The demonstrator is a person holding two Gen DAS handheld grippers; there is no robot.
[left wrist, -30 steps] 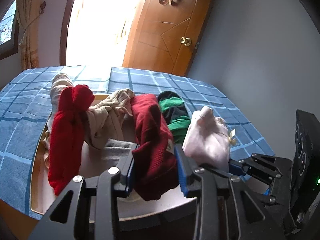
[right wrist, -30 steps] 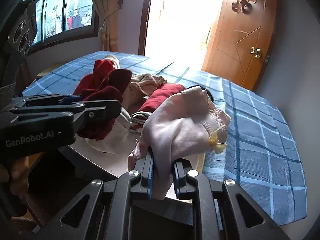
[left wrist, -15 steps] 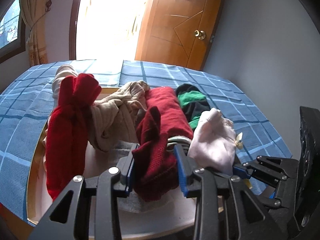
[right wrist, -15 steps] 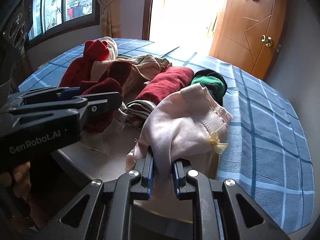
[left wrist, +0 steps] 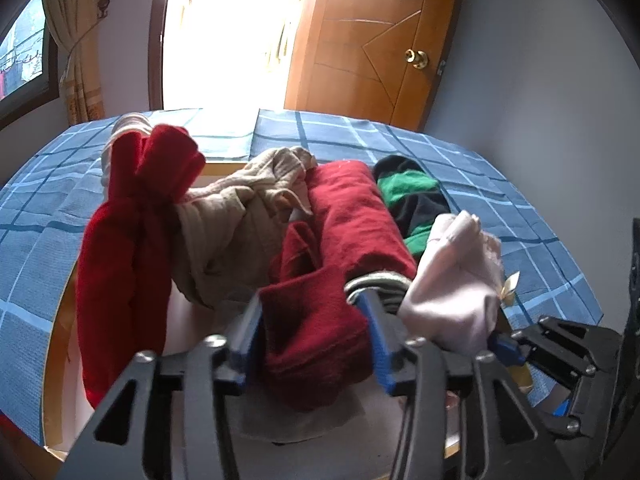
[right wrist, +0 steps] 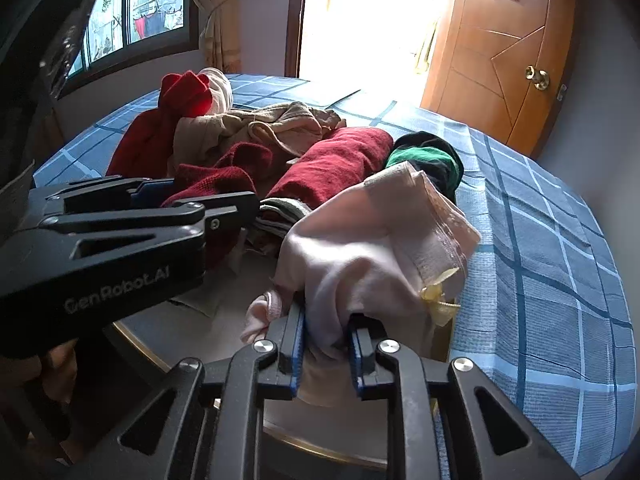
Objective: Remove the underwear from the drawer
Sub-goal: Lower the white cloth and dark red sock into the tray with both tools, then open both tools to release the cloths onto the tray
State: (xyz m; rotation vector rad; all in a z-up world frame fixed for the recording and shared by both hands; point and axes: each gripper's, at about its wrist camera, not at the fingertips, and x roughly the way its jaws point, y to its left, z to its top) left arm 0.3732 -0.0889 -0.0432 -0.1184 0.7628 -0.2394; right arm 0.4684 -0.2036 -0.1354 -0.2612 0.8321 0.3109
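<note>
My left gripper (left wrist: 312, 340) is shut on a dark red piece of underwear (left wrist: 316, 332) and holds it above the open drawer (left wrist: 56, 344). My right gripper (right wrist: 326, 344) is shut on a pale pink piece of underwear (right wrist: 360, 248) with a small yellow bow; that pink piece also shows in the left wrist view (left wrist: 452, 292). The left gripper also shows in the right wrist view (right wrist: 192, 204), left of the pink piece. Several more garments fill the drawer: a bright red one (left wrist: 132, 216), a beige one (left wrist: 240, 224), a dark red roll (left wrist: 356, 216) and a green and black one (left wrist: 412, 196).
The drawer is surrounded by a bed with a blue checked cover (left wrist: 500, 208). A wooden door (left wrist: 376, 48) and bright doorway stand behind. A window with a curtain (right wrist: 132, 12) is at the left. A grey wall is on the right.
Both grippers have come closer to the drawer's garments and tilted down, still holding their pieces. The dark red piece now hangs lower between the left fingers.
</note>
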